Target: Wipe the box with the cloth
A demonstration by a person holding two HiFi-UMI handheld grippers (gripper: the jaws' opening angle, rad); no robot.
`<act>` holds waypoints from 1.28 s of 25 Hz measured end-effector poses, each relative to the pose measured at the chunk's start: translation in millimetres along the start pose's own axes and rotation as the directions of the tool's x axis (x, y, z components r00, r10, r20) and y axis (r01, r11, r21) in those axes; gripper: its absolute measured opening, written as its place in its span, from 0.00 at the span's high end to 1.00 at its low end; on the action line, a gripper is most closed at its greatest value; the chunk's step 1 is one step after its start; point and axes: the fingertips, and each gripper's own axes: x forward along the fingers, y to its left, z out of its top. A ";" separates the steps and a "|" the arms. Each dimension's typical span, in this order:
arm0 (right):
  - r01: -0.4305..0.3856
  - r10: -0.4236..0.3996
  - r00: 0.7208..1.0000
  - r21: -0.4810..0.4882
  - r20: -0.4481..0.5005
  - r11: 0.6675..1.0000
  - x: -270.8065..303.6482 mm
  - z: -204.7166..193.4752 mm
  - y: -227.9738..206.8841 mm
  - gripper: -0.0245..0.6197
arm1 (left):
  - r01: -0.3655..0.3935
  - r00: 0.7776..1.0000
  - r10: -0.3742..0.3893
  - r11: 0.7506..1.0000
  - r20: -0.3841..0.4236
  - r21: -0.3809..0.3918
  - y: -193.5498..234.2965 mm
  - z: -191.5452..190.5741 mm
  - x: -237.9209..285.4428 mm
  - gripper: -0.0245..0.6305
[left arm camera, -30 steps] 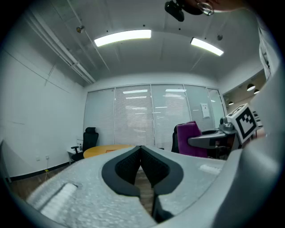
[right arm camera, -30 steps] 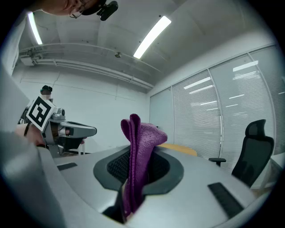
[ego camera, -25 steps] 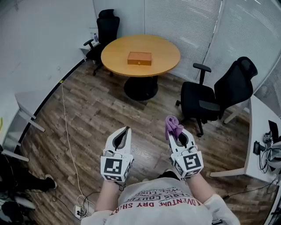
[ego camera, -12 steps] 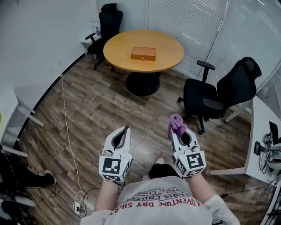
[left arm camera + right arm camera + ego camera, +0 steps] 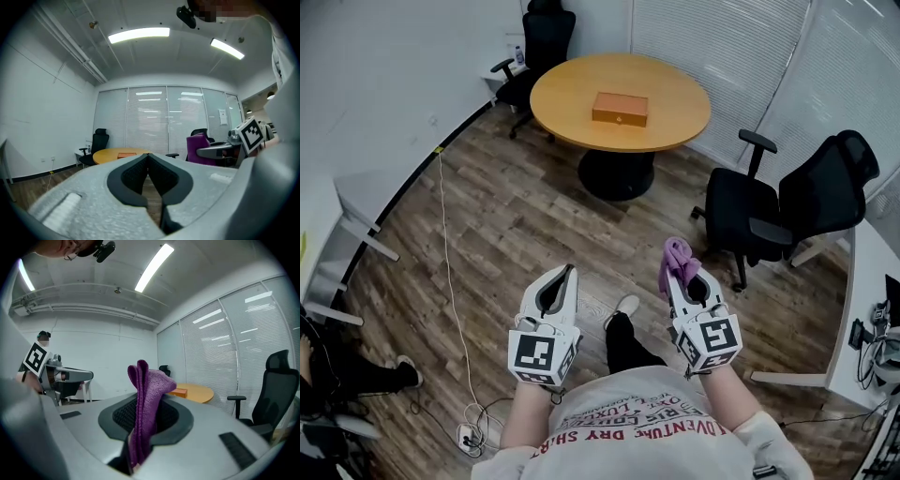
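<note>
Left gripper: lower left of centre in the head view; jaws pressed together, nothing between them.
Small orange-brown rectangular box: upper centre, lying on the round wooden table; well apart from both grippers.
Right gripper: lower right of centre; jaws pinching the cloth.
Purple knitted cloth: folded, standing up out of the right gripper's jaws.
Black office chair: right side, on the wood-plank floor.
</note>
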 end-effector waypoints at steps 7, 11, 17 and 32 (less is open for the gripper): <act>-0.024 0.024 0.999 0.027 -0.037 0.999 81.1 -9.8 -30.0 0.85 | -0.007 1.000 0.007 0.999 -0.014 -0.046 44.1 -10.1 66.0 0.95; -0.020 0.021 0.999 0.029 -0.048 0.999 138.6 -3.1 -57.9 0.85 | -0.017 0.999 0.016 0.999 -0.029 -0.034 78.9 -5.5 124.1 0.95; -0.041 0.043 0.995 0.027 -0.094 0.999 236.4 3.4 -101.5 0.85 | 0.005 0.999 -0.006 1.000 -0.049 -0.020 121.0 6.5 223.3 0.95; -0.061 0.063 0.989 0.024 -0.130 0.998 415.3 18.5 -183.1 0.85 | -0.007 0.997 0.003 0.999 -0.075 -0.043 213.6 14.9 395.4 0.95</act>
